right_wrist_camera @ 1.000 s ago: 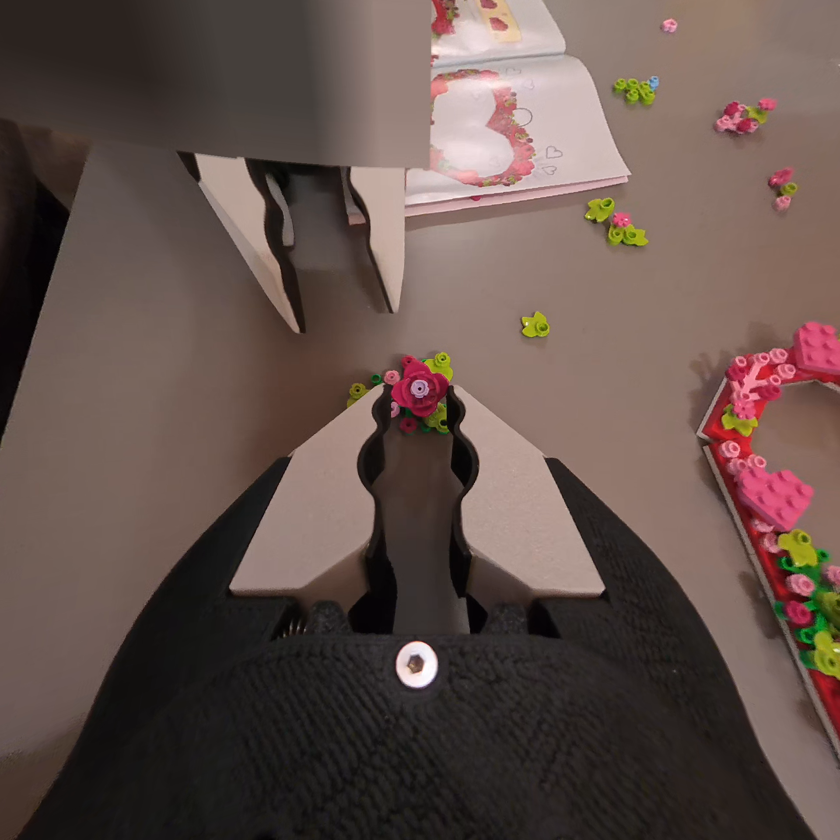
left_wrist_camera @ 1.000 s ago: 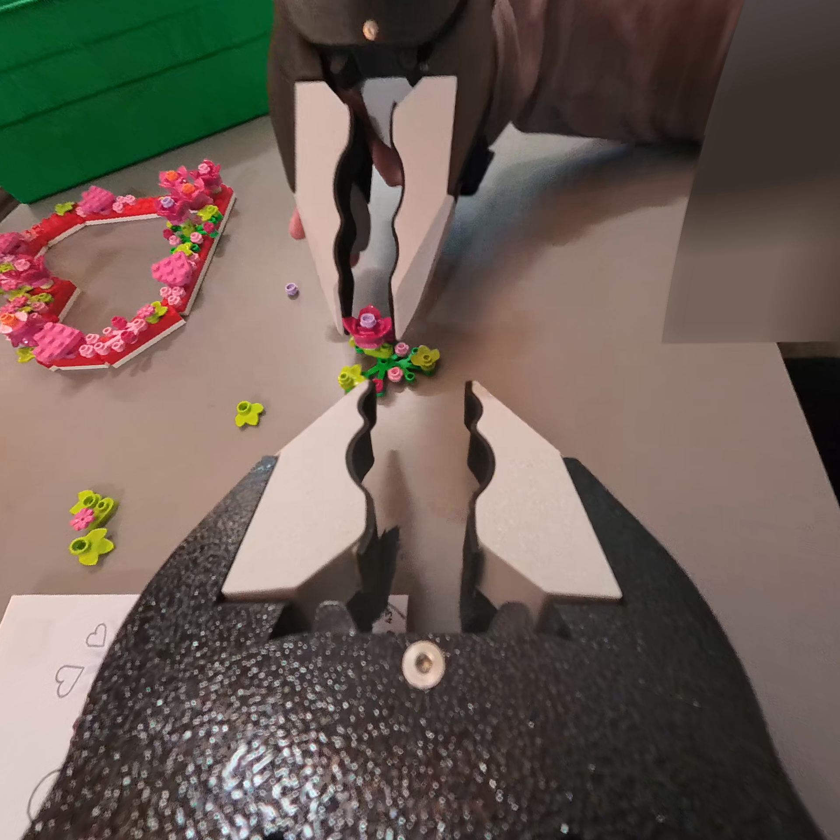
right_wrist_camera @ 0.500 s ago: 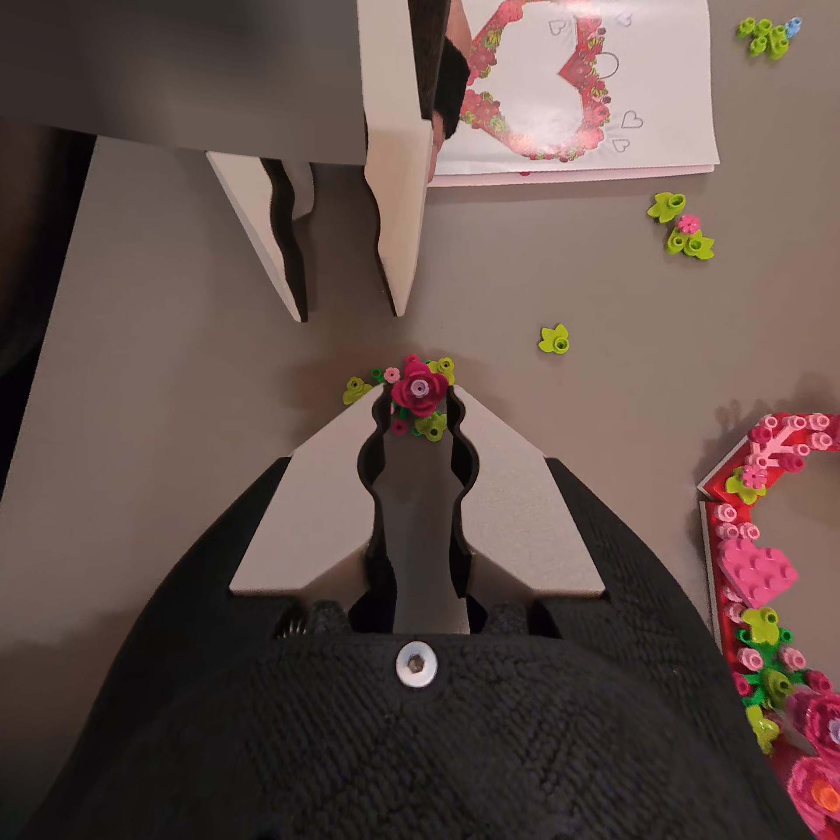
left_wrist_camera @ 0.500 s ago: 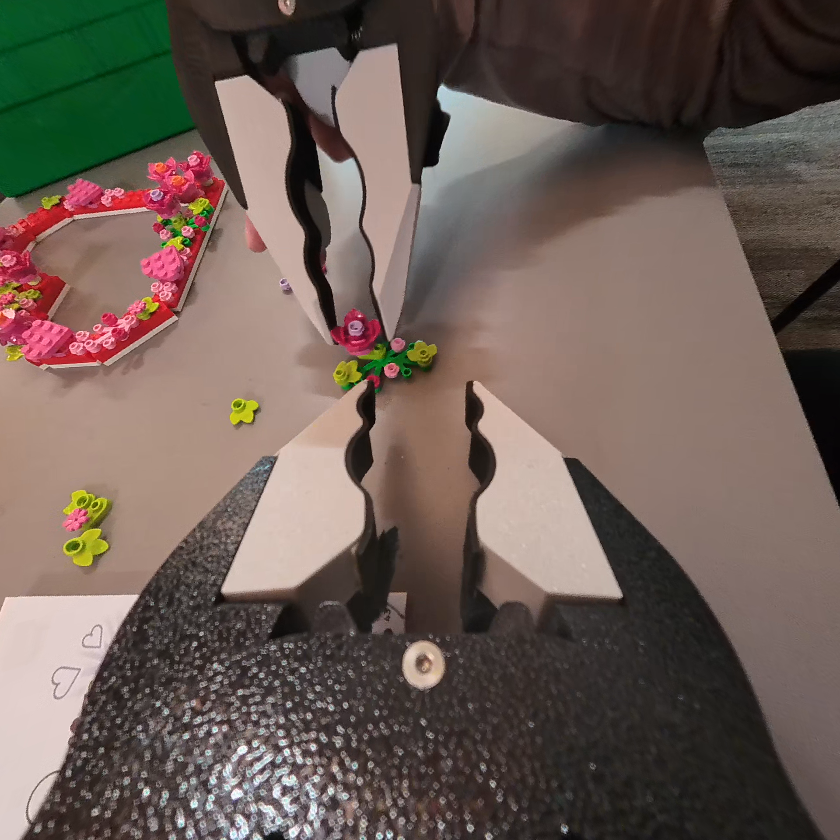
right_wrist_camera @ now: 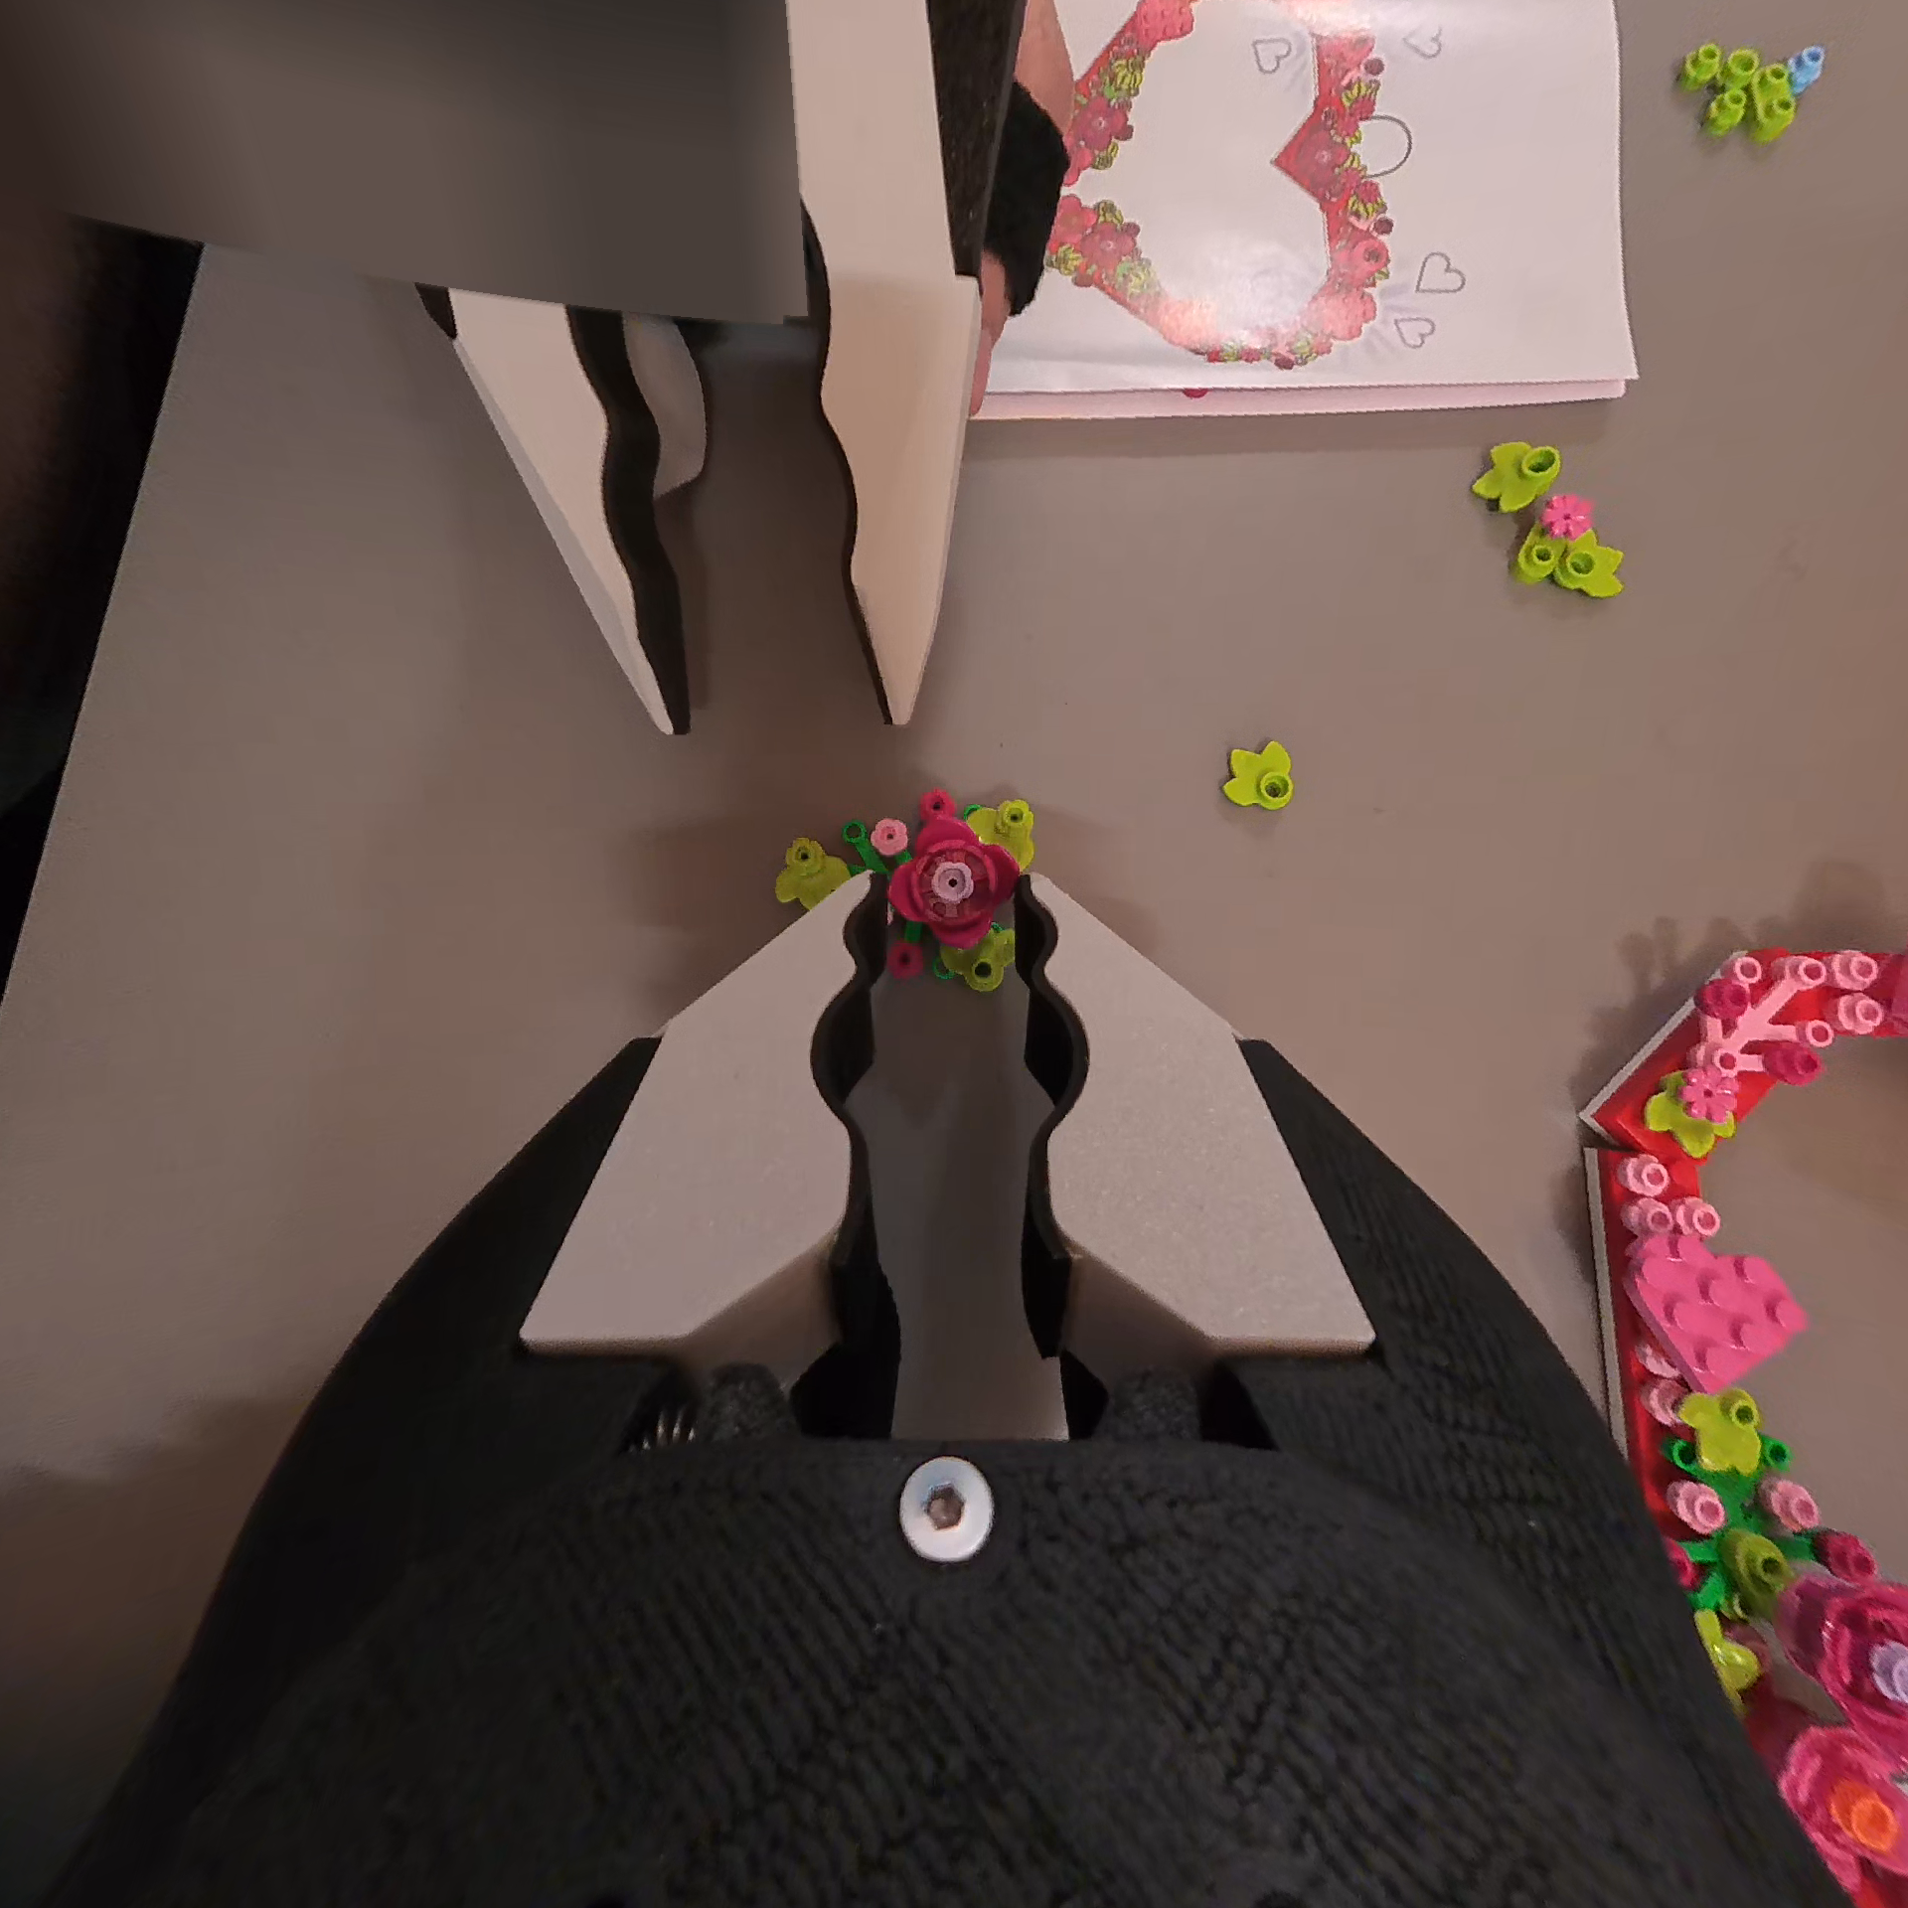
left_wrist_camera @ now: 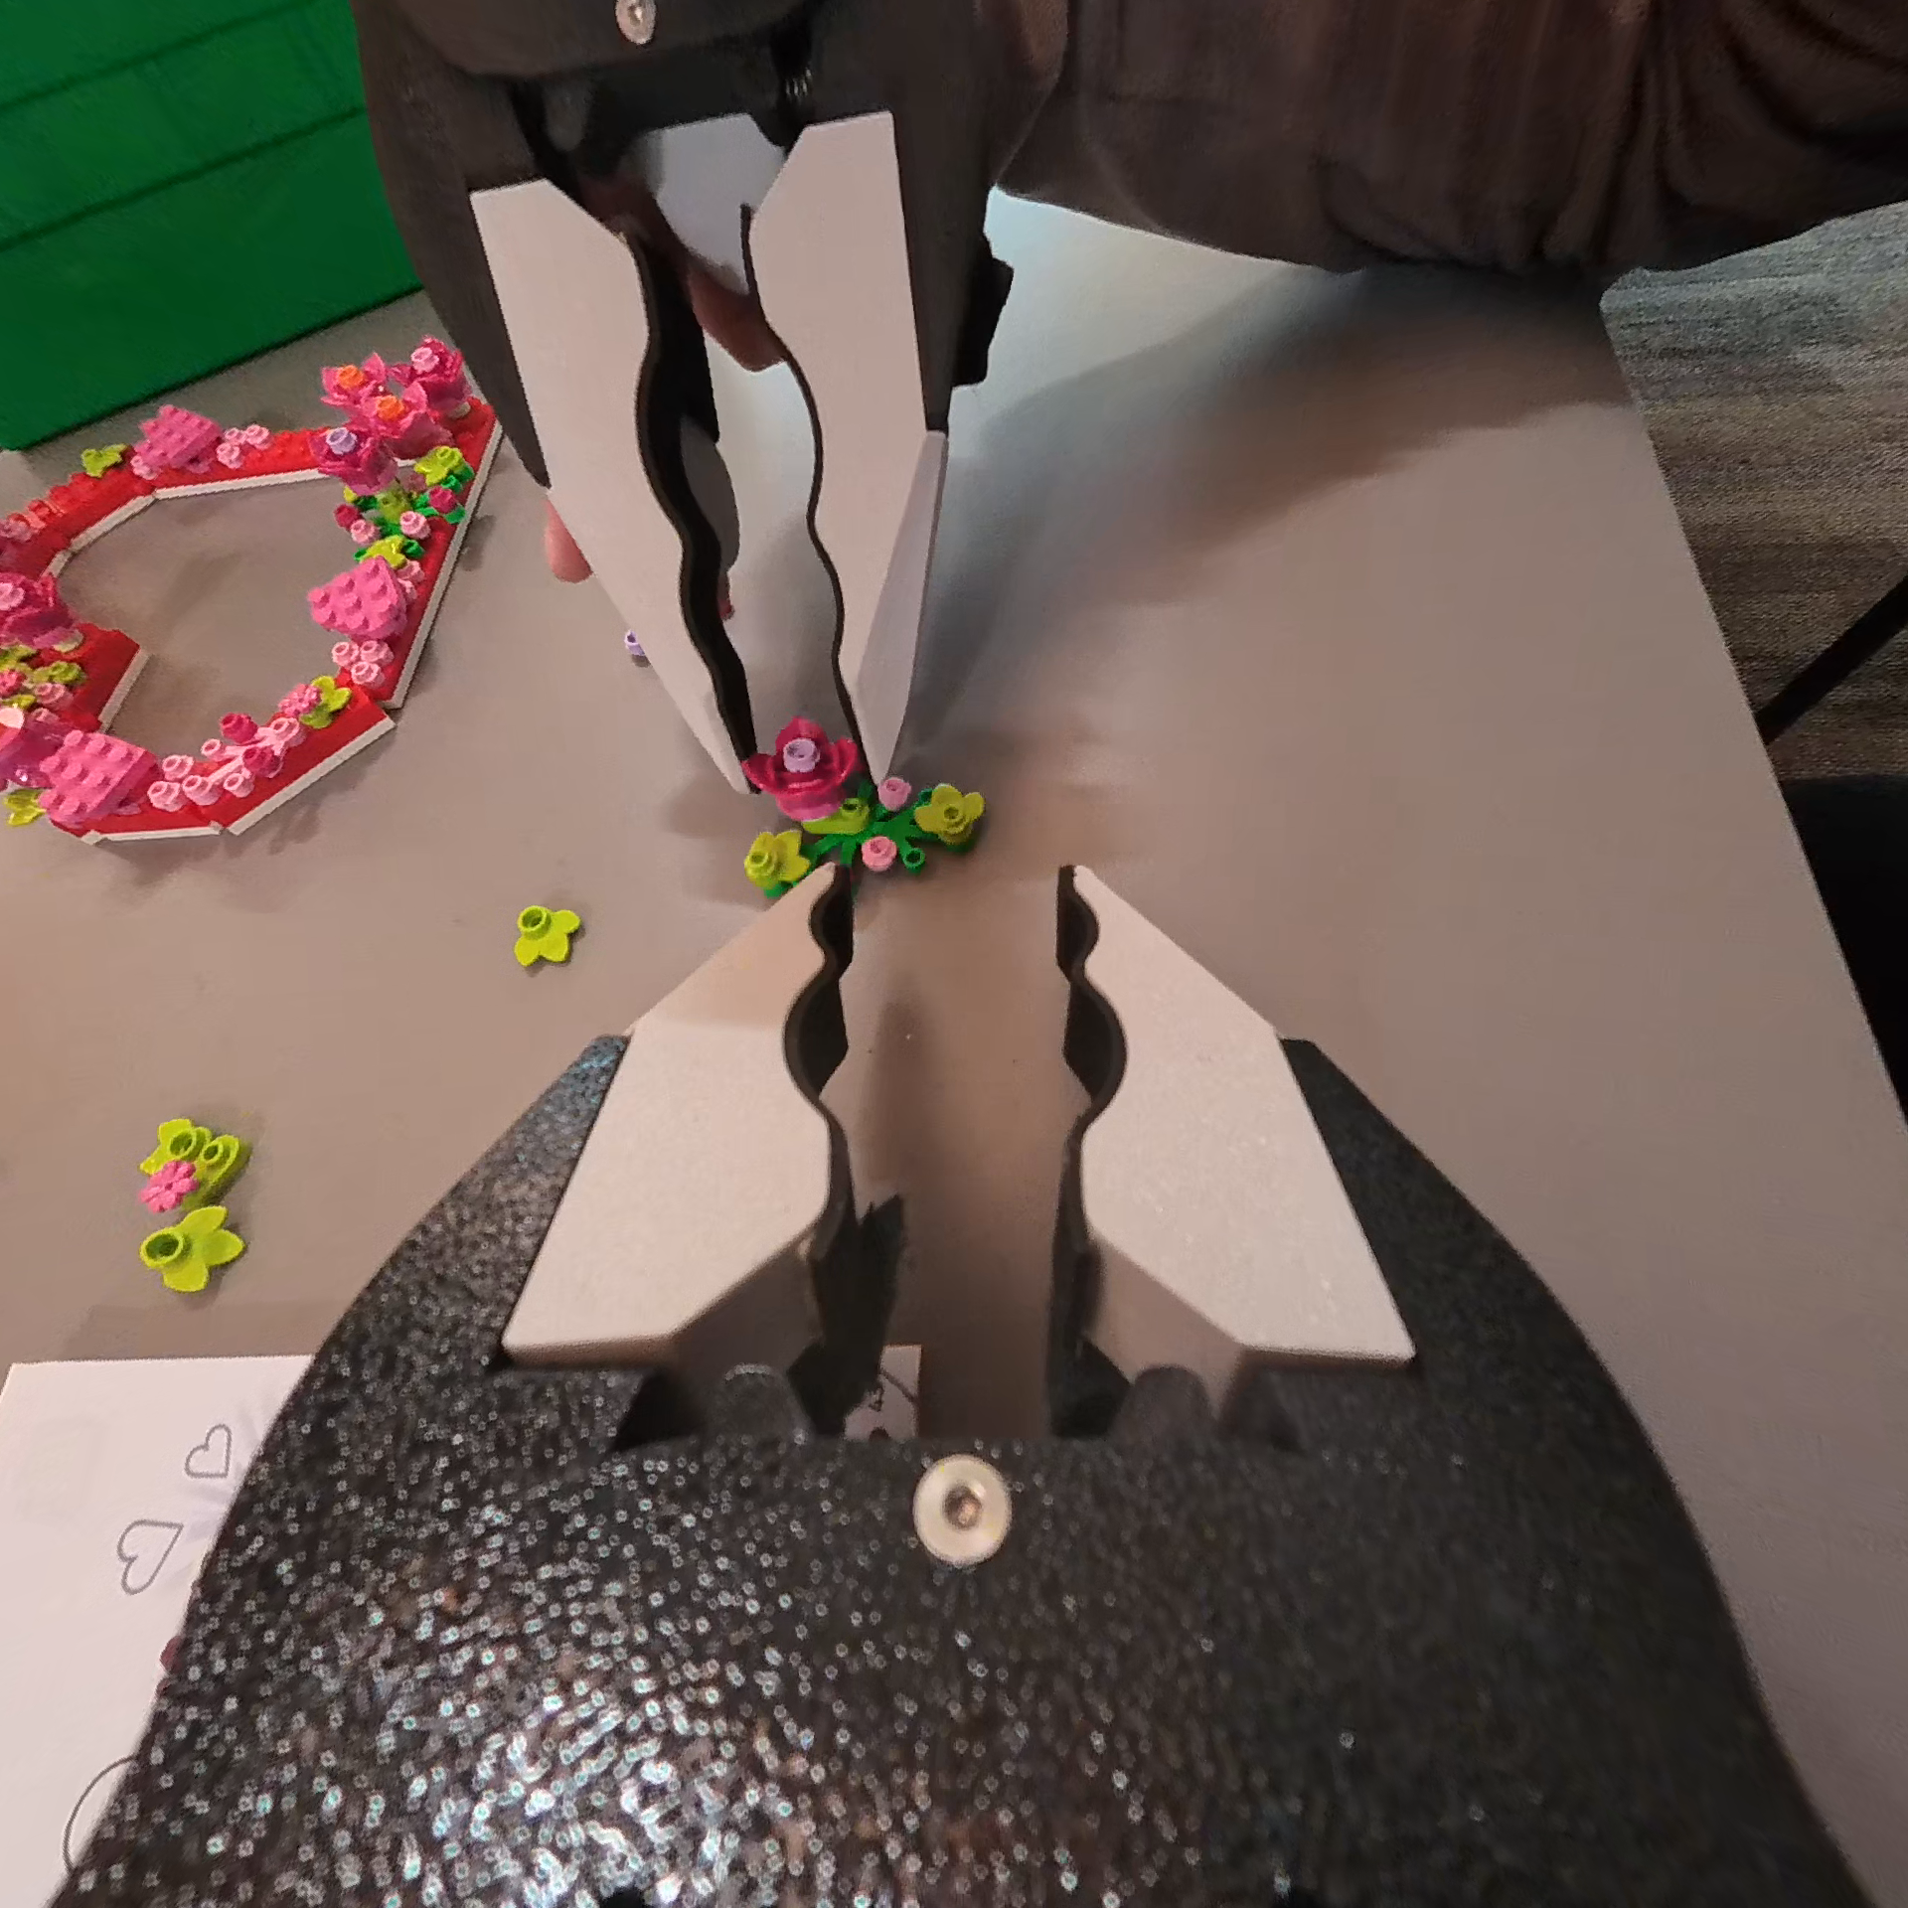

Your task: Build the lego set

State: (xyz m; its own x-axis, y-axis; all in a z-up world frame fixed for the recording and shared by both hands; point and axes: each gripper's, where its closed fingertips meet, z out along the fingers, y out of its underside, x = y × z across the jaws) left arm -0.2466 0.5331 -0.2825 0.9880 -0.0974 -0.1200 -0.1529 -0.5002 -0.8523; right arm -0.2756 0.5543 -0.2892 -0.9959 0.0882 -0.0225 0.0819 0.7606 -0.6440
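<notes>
A magenta rose (right_wrist_camera: 945, 883) sits on top of a small flower cluster (left_wrist_camera: 878, 831) with a green stem, lime leaves and pink studs, on the grey table. My right gripper (right_wrist_camera: 945, 890) is shut on the rose, one fingertip touching each side; it also shows in the left wrist view (left_wrist_camera: 811, 769), coming down from above. My left gripper (left_wrist_camera: 955, 888) is open and empty, its tips just short of the cluster; it also shows in the right wrist view (right_wrist_camera: 785, 718). The red heart-shaped frame (left_wrist_camera: 258, 749) with pink flowers lies to the left, and shows at the right in the right wrist view (right_wrist_camera: 1611, 1187).
An open instruction booklet (right_wrist_camera: 1497, 258) lies behind the left gripper, its corner also under that gripper (left_wrist_camera: 103, 1445). Loose lime leaves (left_wrist_camera: 545, 934) (right_wrist_camera: 1260, 774) and small leaf-and-flower groups (left_wrist_camera: 191, 1172) (right_wrist_camera: 1559, 542) lie about. A green box (left_wrist_camera: 155, 155) stands at the back. The table edge (left_wrist_camera: 1755, 723) runs on the right. Across from one pair of fingers to the other is roughly 4 centimetres.
The right gripper has stayed on the rose while swinging round it, so the booklet and heart frame shift in its view. The left gripper has stayed open near the cluster.
</notes>
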